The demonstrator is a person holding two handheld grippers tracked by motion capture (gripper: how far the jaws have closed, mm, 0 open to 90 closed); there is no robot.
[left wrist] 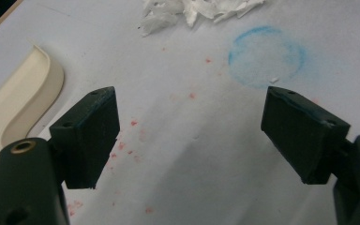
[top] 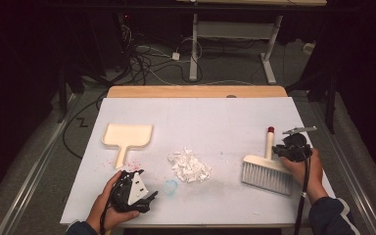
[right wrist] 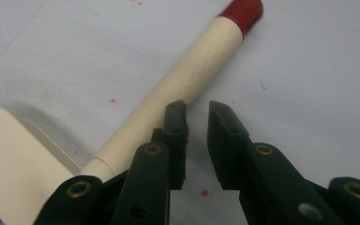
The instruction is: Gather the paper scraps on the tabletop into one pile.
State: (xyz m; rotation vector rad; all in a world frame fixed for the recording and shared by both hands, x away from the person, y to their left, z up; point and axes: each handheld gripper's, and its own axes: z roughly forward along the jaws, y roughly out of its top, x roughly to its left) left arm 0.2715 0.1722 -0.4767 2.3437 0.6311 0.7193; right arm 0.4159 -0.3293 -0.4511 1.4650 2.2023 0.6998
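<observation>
Our left gripper stands with jaws released over bare sheet; a dustpan lies outside the left jaw, paper scraps beyond. Our right gripper has jaws clenched on nothing, the brush handle just beside its left jaw. We read no writing.

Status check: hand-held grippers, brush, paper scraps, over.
Left hand-held gripper open, empty, low over the table. Right hand-held gripper shut beside the brush handle, not on it. Scraps piled mid-table, dustpan beyond left; nothing in the way.
</observation>
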